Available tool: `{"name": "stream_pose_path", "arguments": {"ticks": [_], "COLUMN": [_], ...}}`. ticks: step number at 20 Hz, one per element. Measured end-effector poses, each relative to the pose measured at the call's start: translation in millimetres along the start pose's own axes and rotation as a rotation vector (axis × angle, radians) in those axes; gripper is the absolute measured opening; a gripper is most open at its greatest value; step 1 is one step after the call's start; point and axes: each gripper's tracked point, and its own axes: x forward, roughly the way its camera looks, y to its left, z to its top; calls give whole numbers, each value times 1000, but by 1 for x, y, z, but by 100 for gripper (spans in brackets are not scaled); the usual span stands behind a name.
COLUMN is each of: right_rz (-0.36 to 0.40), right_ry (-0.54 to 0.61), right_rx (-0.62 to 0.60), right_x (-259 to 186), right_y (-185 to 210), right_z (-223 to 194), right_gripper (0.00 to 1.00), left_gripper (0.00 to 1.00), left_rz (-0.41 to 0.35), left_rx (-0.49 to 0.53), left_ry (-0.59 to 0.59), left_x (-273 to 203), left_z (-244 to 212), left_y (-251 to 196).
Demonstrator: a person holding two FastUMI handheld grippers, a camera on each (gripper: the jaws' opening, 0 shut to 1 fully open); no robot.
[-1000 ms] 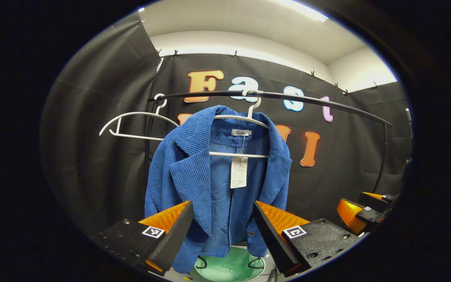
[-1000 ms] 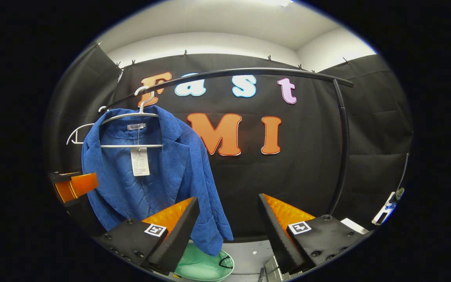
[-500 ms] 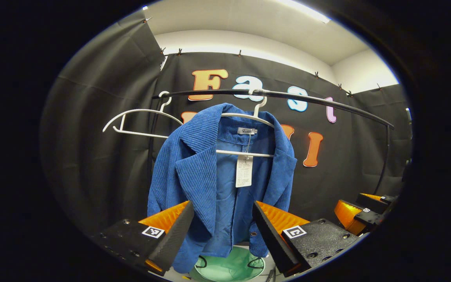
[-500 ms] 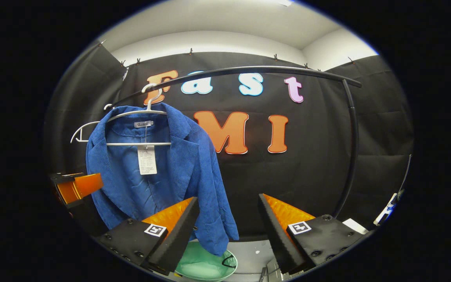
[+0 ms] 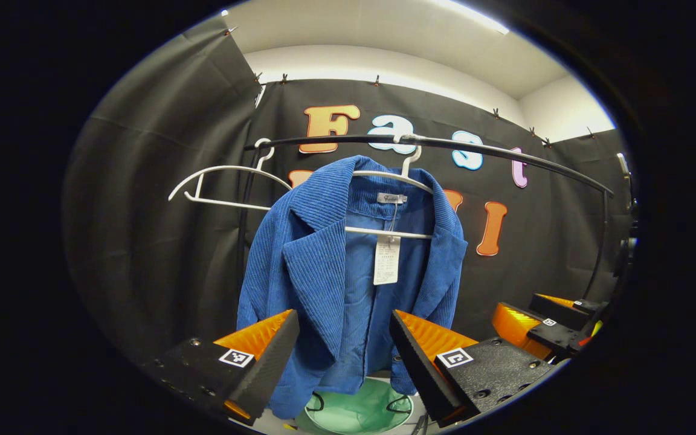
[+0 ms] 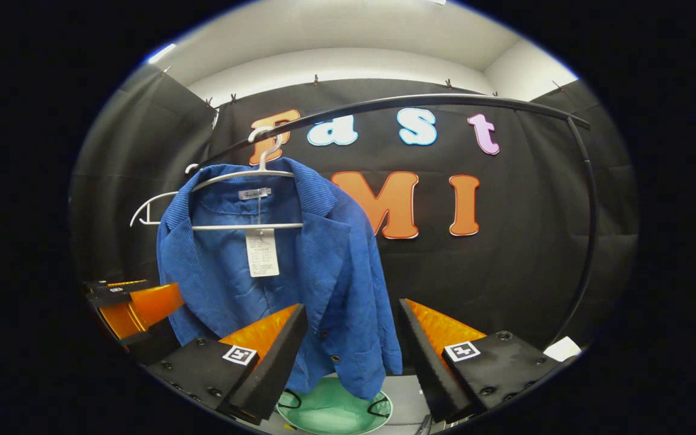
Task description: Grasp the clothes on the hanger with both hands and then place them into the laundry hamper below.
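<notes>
A blue corduroy jacket [image 5: 336, 284] [image 6: 299, 278] with a paper tag hangs on a white hanger [image 5: 393, 178] [image 6: 245, 176] from a curved black rail [image 5: 493, 154] [image 6: 420, 103]. Directly under it sits a round green hamper [image 5: 357, 414] [image 6: 333, 414] with black handles. My left gripper [image 5: 343, 329] is open, its fingers framing the jacket's lower front from short of it. The right gripper [image 6: 353, 323] is also open, pointing at the jacket's right hem. The right gripper [image 5: 544, 323] also shows at the right of the left gripper view, and the left gripper [image 6: 133, 305] at the left of the right gripper view.
A second, bare white hanger [image 5: 221, 187] [image 6: 148, 211] hangs on the rail left of the jacket. The rail's upright post [image 6: 583, 266] curves down at the right. A grey floor [image 6: 402, 393] shows around the hamper.
Both views have drifted so the jacket sits further right and larger: both grippers have come closer to it, the right one swinging leftward toward it. Both stay open.
</notes>
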Motion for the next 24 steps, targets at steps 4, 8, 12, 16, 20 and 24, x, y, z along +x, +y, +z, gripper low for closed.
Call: {"name": "stream_pose_path", "arguments": {"ticks": [4,8,12,16,20,24], "right_rz": [48,78,98,105,96,81], "right_ry": [-27,-42,-43,-39,-24,-21], "right_rx": [-18,-16,-17,-27,-26,-33], "right_x": [23,49,75,98,118,133], "right_y": [14,27,38,48,52,51], "right_z": [11,18,21,20,17,13], "right_gripper": [94,81,72,74,71,60], "left_gripper": [95,95,95,95,95,92], "left_rz": [17,33,57,76,88,116], "left_rx": [-1,-5,-7,-18,-12,7], "left_ry": [3,5,13,17,22,16], "left_x": [-2,-2,-2,-2,-3,-2], "left_z": [-1,-2,-4,-4,-6,-5], "left_y": [7,14,24,33,38,49]}}
